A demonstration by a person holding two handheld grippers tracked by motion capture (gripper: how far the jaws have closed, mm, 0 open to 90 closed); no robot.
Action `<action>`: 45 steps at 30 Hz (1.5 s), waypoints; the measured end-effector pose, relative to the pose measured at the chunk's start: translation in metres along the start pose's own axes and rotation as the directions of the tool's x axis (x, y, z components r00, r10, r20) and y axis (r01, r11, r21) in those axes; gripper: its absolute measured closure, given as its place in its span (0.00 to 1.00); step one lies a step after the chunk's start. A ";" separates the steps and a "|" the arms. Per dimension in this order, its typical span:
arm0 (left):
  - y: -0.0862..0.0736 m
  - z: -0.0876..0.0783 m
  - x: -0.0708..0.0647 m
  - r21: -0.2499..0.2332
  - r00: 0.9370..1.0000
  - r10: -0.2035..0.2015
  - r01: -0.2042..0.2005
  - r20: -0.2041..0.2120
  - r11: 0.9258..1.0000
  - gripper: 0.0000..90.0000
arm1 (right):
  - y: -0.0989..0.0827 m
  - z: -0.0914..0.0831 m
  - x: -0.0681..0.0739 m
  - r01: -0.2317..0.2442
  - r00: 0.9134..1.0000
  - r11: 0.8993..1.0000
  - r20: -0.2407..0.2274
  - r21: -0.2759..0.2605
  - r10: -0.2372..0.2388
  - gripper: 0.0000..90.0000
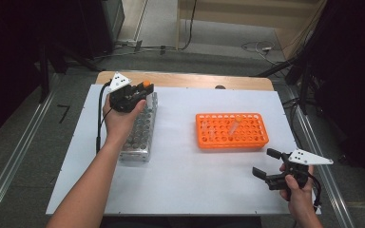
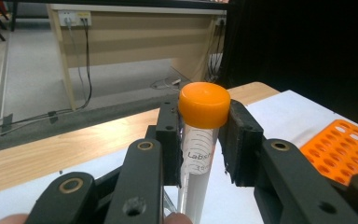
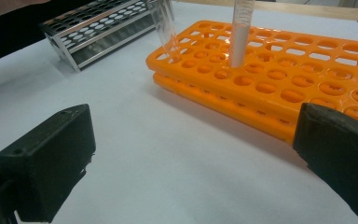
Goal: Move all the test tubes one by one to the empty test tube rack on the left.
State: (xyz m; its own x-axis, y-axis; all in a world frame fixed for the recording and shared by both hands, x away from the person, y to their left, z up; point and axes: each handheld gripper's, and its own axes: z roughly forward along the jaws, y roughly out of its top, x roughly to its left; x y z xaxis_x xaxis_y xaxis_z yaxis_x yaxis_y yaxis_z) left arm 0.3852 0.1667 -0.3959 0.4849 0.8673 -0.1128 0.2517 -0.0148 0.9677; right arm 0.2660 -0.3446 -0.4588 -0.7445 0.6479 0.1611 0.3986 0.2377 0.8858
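My left gripper (image 1: 142,90) is shut on a clear tube with an orange cap (image 2: 203,105), held upright above the far end of the metal rack (image 1: 140,137). In the left gripper view the black pads (image 2: 170,140) press both sides of the tube just under its cap, and the gripper (image 2: 203,140) hides the tube's lower end. The orange rack (image 1: 231,130) lies mid-table with two clear tubes (image 3: 240,28) standing in it. Near the table's right front corner my right gripper (image 1: 266,164) stands open with nothing between its fingers, and its jaws point toward the orange rack (image 3: 270,79).
A white sheet (image 1: 185,175) covers the wooden table (image 1: 185,80). The metal rack (image 3: 98,32) has several open holes. Cables (image 1: 261,47) lie on the floor beyond the table. Dark equipment stands at both sides.
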 end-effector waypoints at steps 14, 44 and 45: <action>-0.006 0.015 0.006 0.000 0.999 -0.017 0.017 -0.047 1.000 0.79 | -0.001 0.000 -0.002 -0.001 1.000 1.000 0.000 -0.003 0.001 0.00; -0.021 0.024 -0.002 0.115 0.993 0.033 -0.019 -0.114 0.993 0.78 | -0.002 0.001 -0.002 -0.005 1.000 1.000 0.000 0.002 0.005 0.00; -0.021 0.024 -0.002 0.117 0.993 0.035 -0.021 -0.115 0.993 0.78 | -0.002 0.001 -0.002 -0.005 1.000 1.000 0.000 0.004 0.005 0.00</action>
State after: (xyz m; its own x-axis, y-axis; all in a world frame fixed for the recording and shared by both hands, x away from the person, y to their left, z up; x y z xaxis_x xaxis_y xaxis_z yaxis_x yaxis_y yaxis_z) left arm 0.3986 0.1535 -0.4212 0.3941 0.9176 -0.0525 0.3375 -0.0913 0.9369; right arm 0.2673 -0.3461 -0.4615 -0.7424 0.6493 0.1652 0.4040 0.2372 0.8835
